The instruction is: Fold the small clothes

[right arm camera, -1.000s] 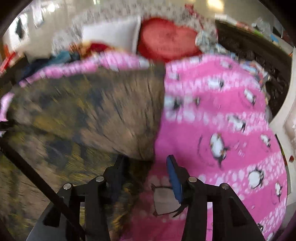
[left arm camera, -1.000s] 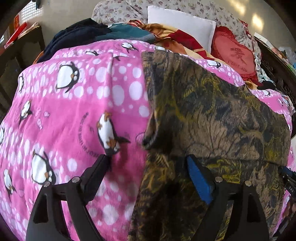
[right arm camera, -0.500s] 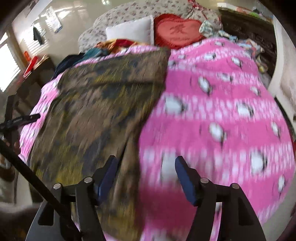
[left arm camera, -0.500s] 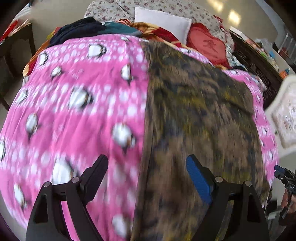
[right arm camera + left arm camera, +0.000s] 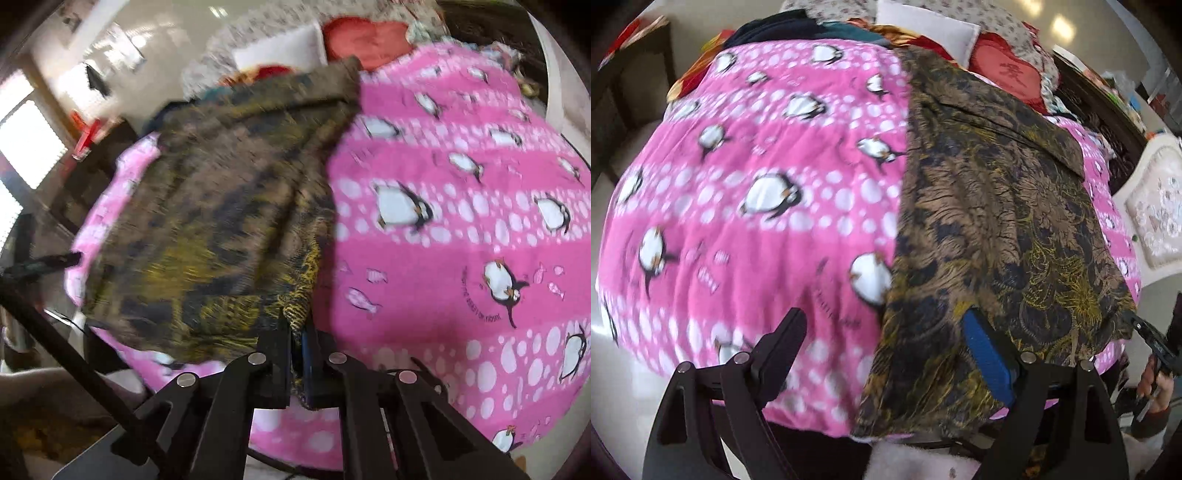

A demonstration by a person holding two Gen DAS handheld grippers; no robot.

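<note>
A brown garment [image 5: 990,206] with a dark and yellow print lies lengthwise on the pink penguin blanket [image 5: 757,192], its near end hanging over the bed's front edge. My left gripper [image 5: 886,343] is open, its fingers astride the garment's near left edge, above it. In the right wrist view my right gripper [image 5: 295,332] is shut on the near right corner of the garment [image 5: 221,206], and the cloth bunches up to the jaws. The right gripper also shows in the left wrist view [image 5: 1152,339] at the garment's right corner.
Pillows [image 5: 923,26] and a red heart cushion [image 5: 1008,74] lie at the head of the bed, with dark clothes [image 5: 775,26] piled at the far left. A dark carved bed frame [image 5: 1108,122] and a white chair [image 5: 1156,206] stand at the right.
Both grippers drew back toward the bed's near edge. The right gripper went from open to shut on the garment's near right corner. The left stayed open.
</note>
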